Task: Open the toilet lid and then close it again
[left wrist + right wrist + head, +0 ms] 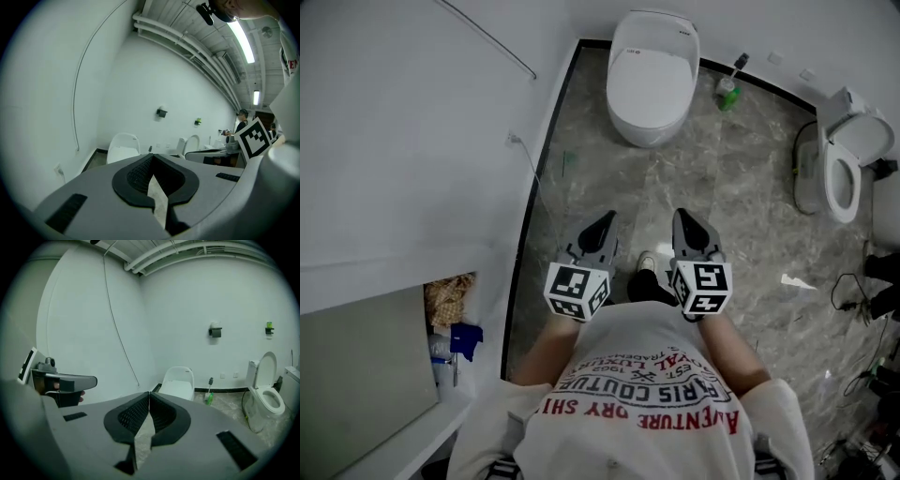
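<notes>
**Both grippers shut, toilet well ahead**

I read the left gripper (606,223) and right gripper (683,219) side by side in front of the person's chest. The forearms are parallel and both grippers point forward and slightly down. On each, the 2 jaws meet tip to tip with nothing between them. The toilet (652,112) stands well apart by the wall, its lid (649,75) down.

The walls (187,310) are plain white and meet a grey marbled floor (741,216) along a black skirting (547,187). A thin cable (119,329) runs down the left wall. Under the ceiling go white pipes (187,44), and a long strip light (241,37) is lit. A second toilet (848,164) stands at the right, its lid up
</notes>
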